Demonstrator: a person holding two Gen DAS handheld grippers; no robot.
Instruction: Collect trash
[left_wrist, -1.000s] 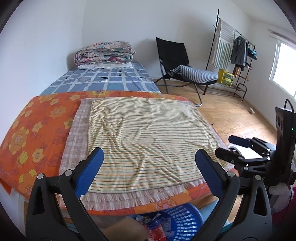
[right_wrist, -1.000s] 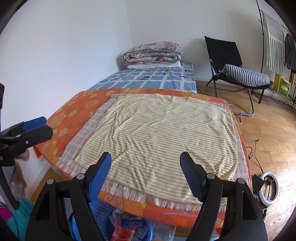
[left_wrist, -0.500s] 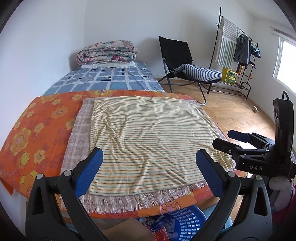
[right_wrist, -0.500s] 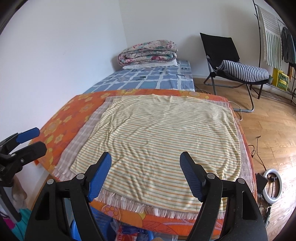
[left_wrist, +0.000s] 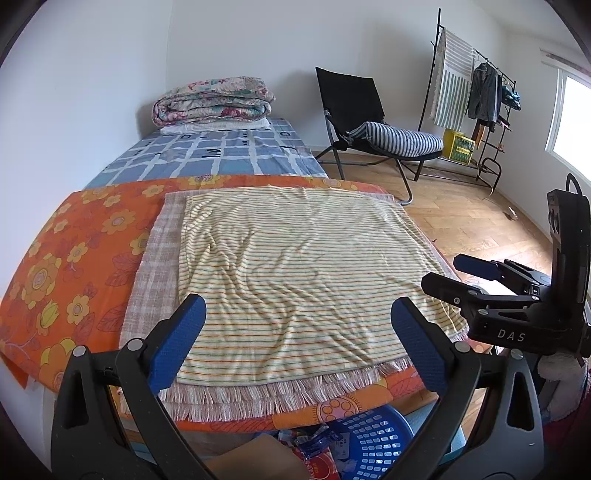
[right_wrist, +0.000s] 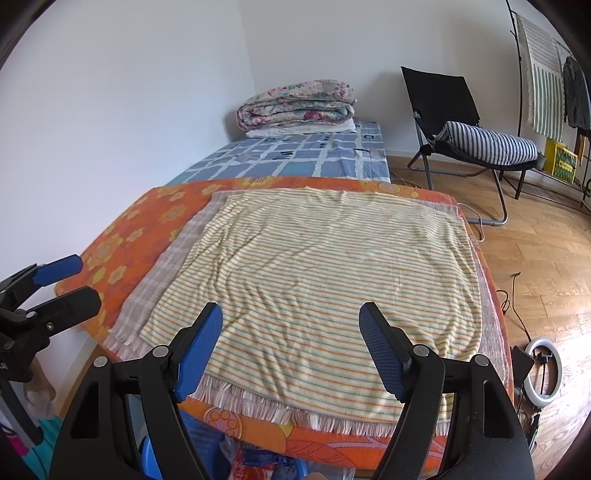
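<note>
In the left wrist view, the left gripper (left_wrist: 297, 332) is holding its blue fingers (left_wrist: 177, 343) spread wide, released, with nothing between them. The right gripper (right_wrist: 291, 343) is doing likewise in its own view, blue fingers (right_wrist: 384, 354) parted and gripping nothing. Both are hanging over the near edge of the striped towel (left_wrist: 295, 266), which is lying flat on a fringed checked cloth (left_wrist: 155, 266) and an orange flowered sheet (left_wrist: 74, 258) on the bed (right_wrist: 295, 151). At the bottom of the frame, just below the bed's edge, a blue basket (left_wrist: 373, 439) is sitting with the trash (left_wrist: 317, 454), crumpled wrappers, inside. At the upper right, a black chair (left_wrist: 351, 107) is standing on the wooden floor (left_wrist: 480, 229). A folded quilt (left_wrist: 212, 99) is resting at the bed's far end.
</note>
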